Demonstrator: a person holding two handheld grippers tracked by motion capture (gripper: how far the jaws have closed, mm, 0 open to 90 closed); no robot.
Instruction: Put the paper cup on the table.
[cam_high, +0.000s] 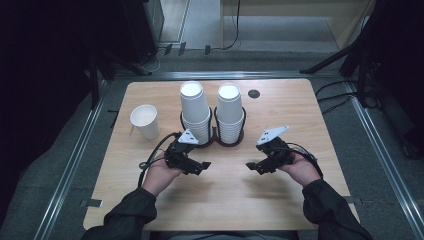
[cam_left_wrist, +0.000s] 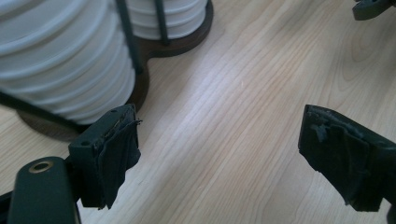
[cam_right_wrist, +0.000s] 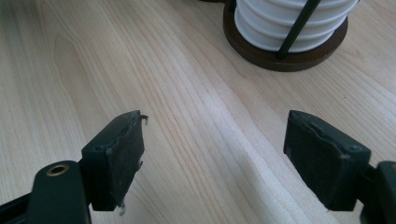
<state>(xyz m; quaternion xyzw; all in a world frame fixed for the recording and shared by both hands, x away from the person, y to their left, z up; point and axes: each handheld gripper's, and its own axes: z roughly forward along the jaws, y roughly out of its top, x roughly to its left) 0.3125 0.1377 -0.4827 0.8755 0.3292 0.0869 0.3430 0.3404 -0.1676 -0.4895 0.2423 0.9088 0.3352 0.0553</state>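
Two stacks of white paper cups stand upside down in a dark twin holder (cam_high: 219, 139) at the table's middle: the left stack (cam_high: 195, 111) and the right stack (cam_high: 230, 112). A single white cup (cam_high: 144, 120) stands upright, mouth up, to their left. My left gripper (cam_high: 204, 166) hovers in front of the left stack, jaws wide apart with nothing between them (cam_left_wrist: 219, 154); the left stack (cam_left_wrist: 60, 60) is close on its left. My right gripper (cam_high: 251, 166) sits in front of the right stack, open and empty (cam_right_wrist: 215, 156), with the holder base (cam_right_wrist: 285, 58) ahead.
The wooden table (cam_high: 220, 200) has a dark round cable port (cam_high: 254, 93) at the back right. Black stands and cables sit on the grey floor around it. The other gripper's tip (cam_left_wrist: 373, 8) shows at the top right of the left gripper view.
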